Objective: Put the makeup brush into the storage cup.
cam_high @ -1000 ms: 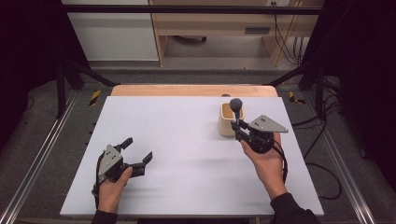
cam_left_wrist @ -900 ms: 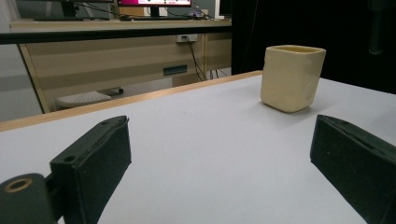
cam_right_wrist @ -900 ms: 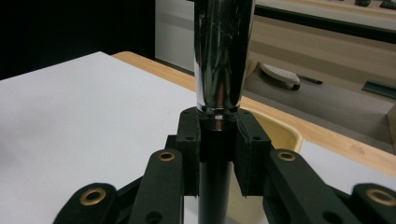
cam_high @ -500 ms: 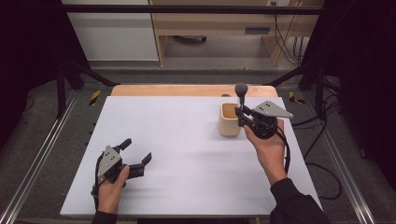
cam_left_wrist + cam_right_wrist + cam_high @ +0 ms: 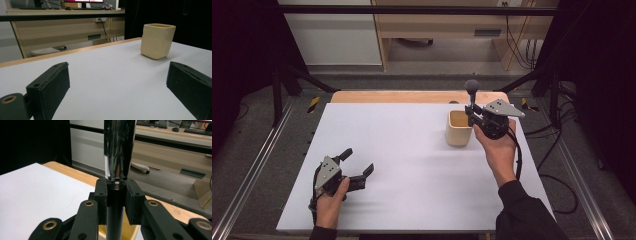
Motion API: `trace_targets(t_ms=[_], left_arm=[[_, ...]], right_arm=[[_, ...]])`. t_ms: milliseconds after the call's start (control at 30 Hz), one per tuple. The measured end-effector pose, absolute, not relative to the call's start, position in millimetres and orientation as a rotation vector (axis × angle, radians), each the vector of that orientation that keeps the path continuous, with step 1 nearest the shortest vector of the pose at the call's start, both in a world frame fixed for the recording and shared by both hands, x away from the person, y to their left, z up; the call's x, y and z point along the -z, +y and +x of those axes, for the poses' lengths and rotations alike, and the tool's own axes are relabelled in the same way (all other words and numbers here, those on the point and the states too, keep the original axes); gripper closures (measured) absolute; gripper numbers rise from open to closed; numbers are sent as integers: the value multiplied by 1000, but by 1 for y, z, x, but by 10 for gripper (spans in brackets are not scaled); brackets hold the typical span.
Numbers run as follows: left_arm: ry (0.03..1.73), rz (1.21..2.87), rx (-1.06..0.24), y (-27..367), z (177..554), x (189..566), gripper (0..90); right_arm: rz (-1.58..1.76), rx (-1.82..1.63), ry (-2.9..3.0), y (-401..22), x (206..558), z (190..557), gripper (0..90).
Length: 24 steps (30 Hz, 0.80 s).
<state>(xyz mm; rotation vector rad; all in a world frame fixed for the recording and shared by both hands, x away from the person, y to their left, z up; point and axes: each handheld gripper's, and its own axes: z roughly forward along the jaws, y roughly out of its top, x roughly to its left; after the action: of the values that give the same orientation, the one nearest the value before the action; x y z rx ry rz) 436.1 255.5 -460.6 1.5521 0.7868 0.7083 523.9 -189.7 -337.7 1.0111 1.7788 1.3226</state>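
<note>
Utensil work is what I have in hand: a long tool with a chrome shaft and a dark rounded knob at its top (image 5: 472, 86), held upright above the cream cup (image 5: 459, 128).

Going from the biggest thing down, the white table (image 5: 412, 165) carries everything, with a strip of bare wood along its far edge. The cup stands near the far right corner, upright, its mouth open; from the left gripper view I see it (image 5: 157, 40) well beyond my idle jaws. The right gripper (image 5: 470, 114) hangs just beside the cup's right rim, and in the right gripper view its pads (image 5: 101, 200) are pressed tight on the utensil's shaft (image 5: 119, 147) where chrome meets black handle. The left gripper (image 5: 358, 165) rests near the near left corner, jaws spread, nothing between them.

My worry is the smooth chrome: it could slide or swing in the pinch if I tilt my wrist. I can't tell whether the lower end is free of the cup; if not, a sideways pull may tip the cup.
</note>
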Motion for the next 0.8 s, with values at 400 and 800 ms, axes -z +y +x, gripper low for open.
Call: trace_targets(t_ms=[400,800], left_arm=[[785,1554,-703,256,437,462,45],[786,1553,-693,257,437,463,46]], right_arm=[[1012,-1320,1755,-192,341,534,742],[974,-1284,1755,-189,346,540,742]])
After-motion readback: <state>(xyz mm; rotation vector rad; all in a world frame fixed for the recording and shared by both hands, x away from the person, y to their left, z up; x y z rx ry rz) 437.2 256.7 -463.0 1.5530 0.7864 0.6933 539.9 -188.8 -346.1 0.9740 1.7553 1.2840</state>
